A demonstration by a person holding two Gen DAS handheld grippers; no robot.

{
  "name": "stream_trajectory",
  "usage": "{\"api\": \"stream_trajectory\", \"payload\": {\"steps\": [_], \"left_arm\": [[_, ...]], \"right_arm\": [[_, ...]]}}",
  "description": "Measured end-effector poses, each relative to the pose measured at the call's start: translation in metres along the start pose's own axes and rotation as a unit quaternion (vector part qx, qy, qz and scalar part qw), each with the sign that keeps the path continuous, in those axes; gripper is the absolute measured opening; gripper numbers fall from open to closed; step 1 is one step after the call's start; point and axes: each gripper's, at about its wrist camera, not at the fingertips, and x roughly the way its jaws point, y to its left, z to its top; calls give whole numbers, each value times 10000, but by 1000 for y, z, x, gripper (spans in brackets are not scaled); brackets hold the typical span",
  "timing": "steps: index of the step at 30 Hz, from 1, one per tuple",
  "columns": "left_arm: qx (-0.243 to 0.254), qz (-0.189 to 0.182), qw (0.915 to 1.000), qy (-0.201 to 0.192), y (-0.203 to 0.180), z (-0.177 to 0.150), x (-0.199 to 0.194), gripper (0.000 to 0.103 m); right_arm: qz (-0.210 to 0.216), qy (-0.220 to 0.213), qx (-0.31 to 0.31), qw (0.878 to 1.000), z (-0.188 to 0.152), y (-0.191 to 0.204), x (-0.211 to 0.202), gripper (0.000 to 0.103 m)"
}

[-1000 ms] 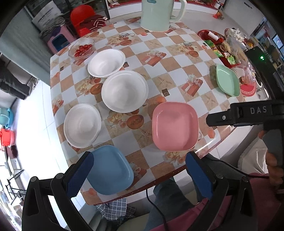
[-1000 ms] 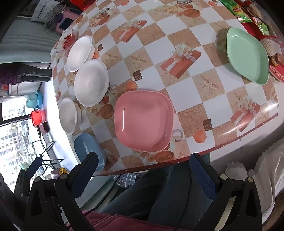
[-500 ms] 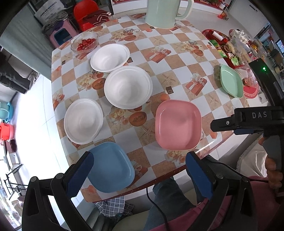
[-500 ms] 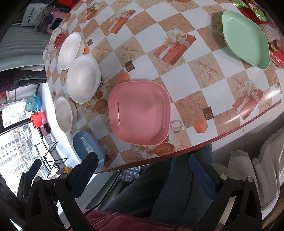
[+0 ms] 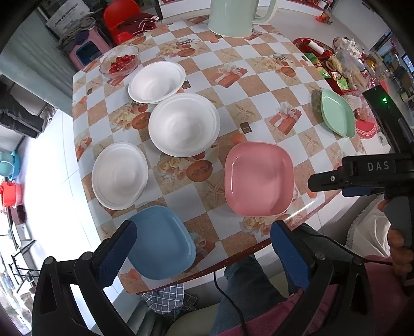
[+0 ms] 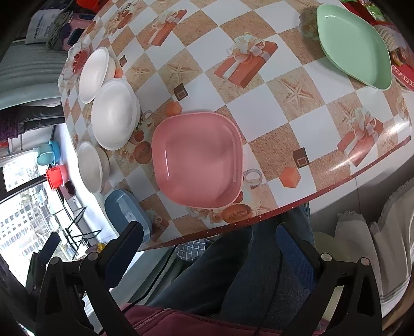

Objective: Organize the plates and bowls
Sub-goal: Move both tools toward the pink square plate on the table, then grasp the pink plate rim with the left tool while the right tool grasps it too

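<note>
A pink square plate (image 5: 259, 178) lies near the table's front edge; it also shows in the right wrist view (image 6: 198, 160). A blue plate (image 5: 161, 241) lies at the front left corner, a green plate (image 5: 337, 116) at the far right. Three white bowls (image 5: 184, 128) (image 5: 119, 175) (image 5: 157, 82) run in a row on the left. My left gripper (image 5: 204, 248) is open and empty above the front edge, its left finger (image 5: 116, 252) over the blue plate. My right gripper (image 6: 207, 248) is open and empty, off the table's edge below the pink plate.
A glass bowl of cherry tomatoes (image 5: 119, 61) sits at the back left, a pale green jug (image 5: 233, 15) at the back, snacks on red trays (image 5: 341, 69) at the right. The checkered table (image 5: 258, 98) ends just before my legs (image 6: 233, 263).
Both grippers have drawn back and shifted slightly, so the plates sit a little lower and farther right in the left view. Nothing on the table has moved. Both grippers stay open.
</note>
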Motion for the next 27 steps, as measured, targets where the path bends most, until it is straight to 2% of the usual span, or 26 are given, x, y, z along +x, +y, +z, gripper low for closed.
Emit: {"api": "stream_trajectory", "payload": {"steps": [13,20,27], "left_arm": [[-120,21,9999,96,10,2,17,103],[-109,61,9992,380,9,0,50,103],[-194,31,9982,563,-4,15,92,103]], "right_arm": [[-6,84,223,9997,3,-18,7,103],[-289,203,322,9989,9,-35,26,103],[-582,59,222,9980,20,-45,45,103]]}}
